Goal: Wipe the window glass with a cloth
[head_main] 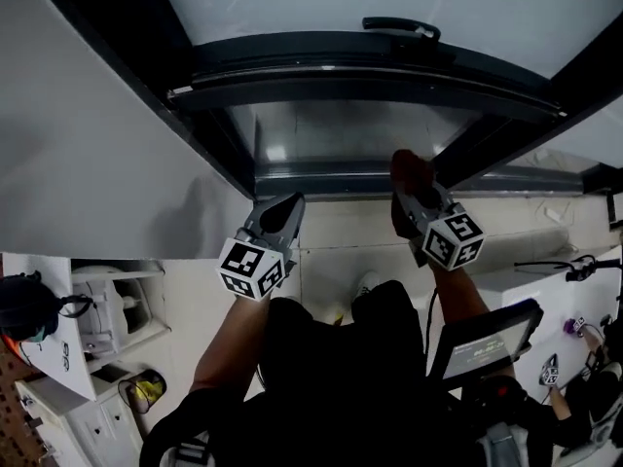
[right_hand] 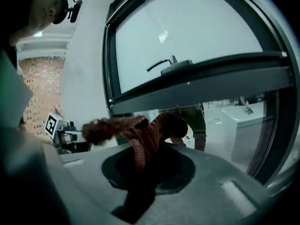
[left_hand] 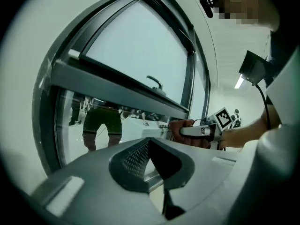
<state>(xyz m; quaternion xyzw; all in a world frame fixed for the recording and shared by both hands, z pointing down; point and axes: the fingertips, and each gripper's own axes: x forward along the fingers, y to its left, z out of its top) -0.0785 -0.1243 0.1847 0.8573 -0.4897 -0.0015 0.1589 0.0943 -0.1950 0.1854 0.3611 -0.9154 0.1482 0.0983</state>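
The window has a dark frame, a lower glass pane (head_main: 341, 139) and an upper pane with a handle (head_main: 401, 27). A reddish-brown cloth (head_main: 410, 169) is bunched in my right gripper (head_main: 414, 195), which is shut on it and held close to the lower pane's right corner. In the right gripper view the cloth (right_hand: 138, 134) curls up out of the jaws in front of the glass (right_hand: 225, 121). My left gripper (head_main: 280, 217) hangs to the left, near the pane's lower left corner, jaws together with nothing in them. From the left gripper view the right gripper (left_hand: 202, 131) shows with the cloth (left_hand: 180, 128).
A white wall (head_main: 88, 134) runs along the window's left side. A white shelf unit (head_main: 107, 309) stands at lower left. A dark screen device (head_main: 487, 339) hangs at the person's right side. The lower glass reflects a standing person (left_hand: 101, 123).
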